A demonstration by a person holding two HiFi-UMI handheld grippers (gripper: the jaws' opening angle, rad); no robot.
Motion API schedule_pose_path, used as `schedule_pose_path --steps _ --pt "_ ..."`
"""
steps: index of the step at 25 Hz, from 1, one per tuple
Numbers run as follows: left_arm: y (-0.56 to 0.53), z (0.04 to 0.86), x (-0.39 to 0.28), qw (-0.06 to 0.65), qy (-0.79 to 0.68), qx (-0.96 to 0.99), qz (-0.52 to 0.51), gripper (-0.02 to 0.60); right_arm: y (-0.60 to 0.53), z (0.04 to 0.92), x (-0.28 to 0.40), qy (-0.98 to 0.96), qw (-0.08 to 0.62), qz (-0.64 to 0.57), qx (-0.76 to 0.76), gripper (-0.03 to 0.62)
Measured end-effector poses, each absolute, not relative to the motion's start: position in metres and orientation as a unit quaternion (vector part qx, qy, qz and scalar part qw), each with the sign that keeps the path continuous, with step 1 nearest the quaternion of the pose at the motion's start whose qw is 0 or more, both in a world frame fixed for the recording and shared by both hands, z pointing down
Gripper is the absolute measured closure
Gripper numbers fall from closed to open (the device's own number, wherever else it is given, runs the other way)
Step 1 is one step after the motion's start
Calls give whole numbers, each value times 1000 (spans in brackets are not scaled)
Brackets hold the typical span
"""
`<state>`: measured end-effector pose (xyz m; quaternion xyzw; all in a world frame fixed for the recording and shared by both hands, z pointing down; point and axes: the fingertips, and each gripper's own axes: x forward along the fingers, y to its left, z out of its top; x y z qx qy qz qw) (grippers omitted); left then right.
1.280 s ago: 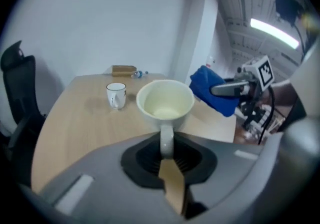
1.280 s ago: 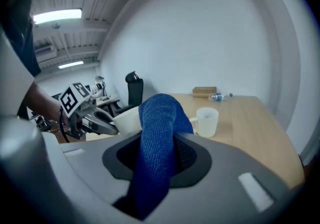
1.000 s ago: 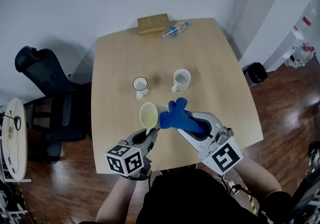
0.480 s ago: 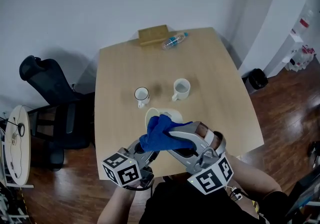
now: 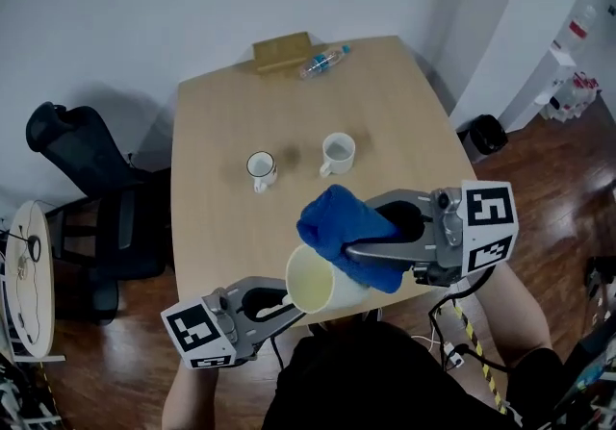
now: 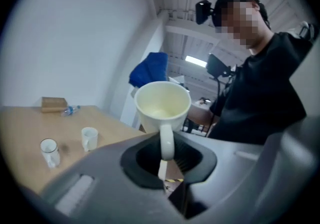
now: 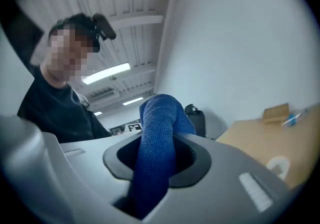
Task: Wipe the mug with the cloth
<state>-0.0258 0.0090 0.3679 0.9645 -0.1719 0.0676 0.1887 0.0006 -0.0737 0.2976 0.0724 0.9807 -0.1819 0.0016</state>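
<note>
While we hold it in the air over the near edge of the light wooden table (image 5: pixel 404 111), the pale cream ceramic mug (image 5: pixel 316 282) tilts its open mouth up toward the head camera. Our left gripper (image 5: pixel 287 304) has its jaws drawn narrow on the mug's handle, which runs down between them in the left gripper view. A thick blue terry cloth (image 5: pixel 332 221) lies against the mug's right outer wall. Our right gripper (image 5: pixel 364 224) is clamped on that cloth, a fold filling the gap between its jaws.

Open table top stretches beyond the held mug. A small white mug with a dark rim (image 5: pixel 261 168) and a plain white mug (image 5: pixel 337 153) stand near the table's middle, well apart from our grippers. A wooden block (image 5: pixel 281 51) and a clear plastic bottle (image 5: pixel 321 61) lie at the far edge. A black office chair (image 5: pixel 77 159) sits just left of the table, on the wooden floor (image 5: pixel 539 178).

Our dark torso covers the table's near edge. From above, the cloth hides the mug's right side and the right gripper's jaw tips. We cannot tell whether the cloth reaches inside the mug.
</note>
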Motion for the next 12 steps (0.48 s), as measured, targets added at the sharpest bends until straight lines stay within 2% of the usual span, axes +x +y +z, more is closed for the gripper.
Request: schedule_pose_path --steps 6,12 --pt "59 357 9 169 -33 982 82 546 -43 314 9 856 78 -412 301 480" --pt "69 346 29 155 5 986 56 546 -20 348 -7 777 103 -506 361 483"
